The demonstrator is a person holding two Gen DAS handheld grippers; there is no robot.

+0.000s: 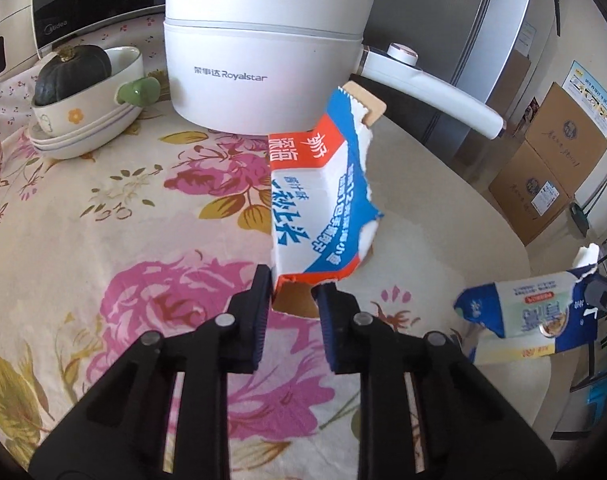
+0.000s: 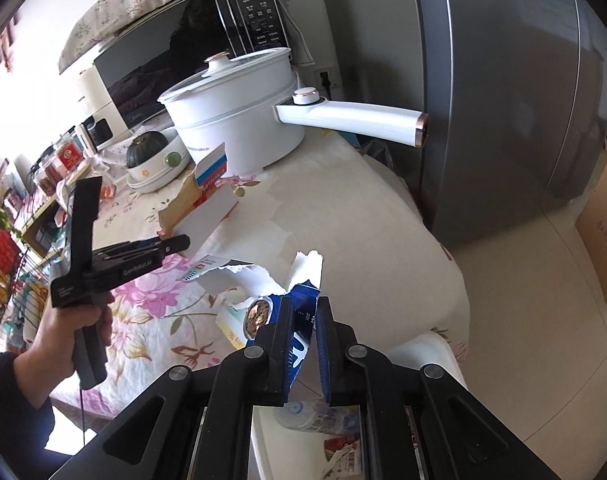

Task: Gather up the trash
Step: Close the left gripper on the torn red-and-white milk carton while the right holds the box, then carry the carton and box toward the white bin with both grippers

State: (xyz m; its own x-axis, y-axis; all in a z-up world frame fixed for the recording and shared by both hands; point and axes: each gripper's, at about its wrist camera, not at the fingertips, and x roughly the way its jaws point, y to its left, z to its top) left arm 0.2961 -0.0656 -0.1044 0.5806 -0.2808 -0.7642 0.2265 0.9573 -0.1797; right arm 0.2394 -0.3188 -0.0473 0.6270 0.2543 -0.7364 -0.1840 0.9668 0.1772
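Note:
My left gripper (image 1: 294,286) is shut on a torn red, white and blue carton (image 1: 317,196) and holds it above the flowered tablecloth (image 1: 103,220). The same carton shows in the right wrist view (image 2: 207,196), with the left gripper (image 2: 179,243) held in a hand. My right gripper (image 2: 303,312) is shut on a torn blue and white package (image 2: 299,312) at the table's near edge. That package also shows at the right of the left wrist view (image 1: 527,316). Below my right gripper stands a white bin (image 2: 443,350) with a bottle and wrappers (image 2: 327,424) inside.
A white electric pot (image 1: 263,40) with a long handle (image 1: 435,98) stands at the back of the table. Stacked bowls hold a dark squash (image 1: 71,74). A microwave (image 2: 175,64) is behind. A grey fridge (image 2: 503,100) and cardboard boxes (image 1: 551,168) stand to the right.

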